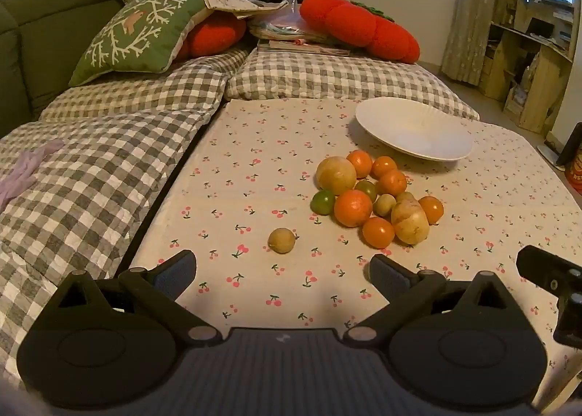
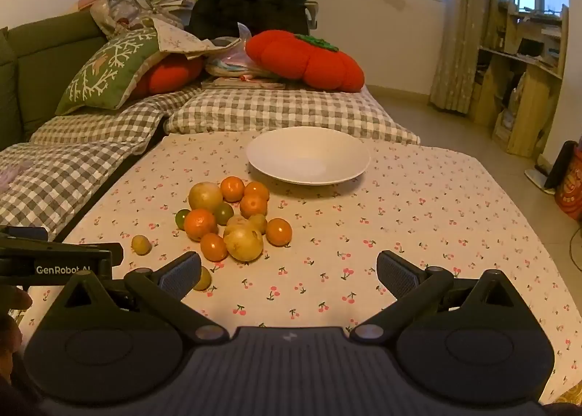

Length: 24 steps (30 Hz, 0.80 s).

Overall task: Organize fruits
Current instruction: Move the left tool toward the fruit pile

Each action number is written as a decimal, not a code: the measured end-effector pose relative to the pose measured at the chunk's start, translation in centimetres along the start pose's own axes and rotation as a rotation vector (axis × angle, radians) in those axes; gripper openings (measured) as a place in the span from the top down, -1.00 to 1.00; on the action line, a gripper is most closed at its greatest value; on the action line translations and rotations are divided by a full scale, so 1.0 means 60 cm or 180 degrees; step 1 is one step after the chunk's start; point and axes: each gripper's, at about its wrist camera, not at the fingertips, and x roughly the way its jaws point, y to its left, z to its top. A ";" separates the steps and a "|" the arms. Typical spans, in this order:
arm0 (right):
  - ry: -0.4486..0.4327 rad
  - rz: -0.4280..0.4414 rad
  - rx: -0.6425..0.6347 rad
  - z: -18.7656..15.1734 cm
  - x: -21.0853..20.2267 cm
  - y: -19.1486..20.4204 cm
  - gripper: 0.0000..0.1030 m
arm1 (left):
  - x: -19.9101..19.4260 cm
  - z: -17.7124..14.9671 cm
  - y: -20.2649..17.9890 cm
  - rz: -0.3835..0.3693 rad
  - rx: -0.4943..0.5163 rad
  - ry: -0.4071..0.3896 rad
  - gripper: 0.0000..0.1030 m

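A white plate (image 2: 308, 156) is taken as the landmark; it is seen lying empty on a table covered with a cherry-print cloth (image 2: 418, 227). A heap of fruit (image 2: 232, 218) is gathered on the cloth just in front of the plate, on its near left side as seen from the right wrist view. The heap is made up of several orange fruits, three larger pale yellow ones, and a few small green ones, all touching or nearly touching. One small yellowish fruit (image 1: 282, 240) is set apart from the heap, farther from the plate and toward the checked cushions (image 1: 91, 168). Another small yellow-green fruit (image 2: 203, 278) is partly hidden behind the left finger of the right gripper, farther still from the plate.

The left gripper (image 1: 282, 272) is held over the cloth, well short of the plate, with its jaws spread wide and nothing between them; the lone yellowish fruit lies just beyond its fingertips. The right gripper (image 2: 289, 272) is likewise held wide apart and empty, pointed toward the plate over bare cloth to the right of the heap.

Beyond the plate, the checked cushions are seen, with a red pumpkin-shaped pillow (image 2: 309, 58) resting on them and a green patterned pillow (image 2: 109, 70) farther left
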 end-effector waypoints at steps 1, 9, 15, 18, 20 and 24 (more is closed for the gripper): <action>-0.0002 0.0003 -0.0008 0.001 0.001 0.001 -1.00 | 0.000 0.000 -0.001 0.0000 0.0003 0.0004 -0.78; -0.0006 0.0013 -0.0082 0.000 0.004 0.008 -1.00 | 0.001 0.001 -0.002 -0.0004 0.0000 0.0017 -0.78; -0.0046 -0.0039 -0.0070 -0.002 0.004 0.002 -1.00 | 0.002 0.000 -0.004 -0.0014 0.0030 0.0032 -0.78; -0.0056 -0.0046 -0.0040 -0.001 0.003 -0.001 -1.00 | 0.002 -0.001 -0.004 -0.0027 0.0038 0.0038 -0.78; 0.0021 -0.0010 0.0009 -0.001 0.008 -0.002 -1.00 | 0.003 -0.001 -0.002 -0.0039 0.0037 0.0049 -0.78; -0.0012 0.0024 0.0069 0.000 0.015 -0.005 -1.00 | 0.004 0.000 0.000 -0.0047 0.0069 0.0064 -0.78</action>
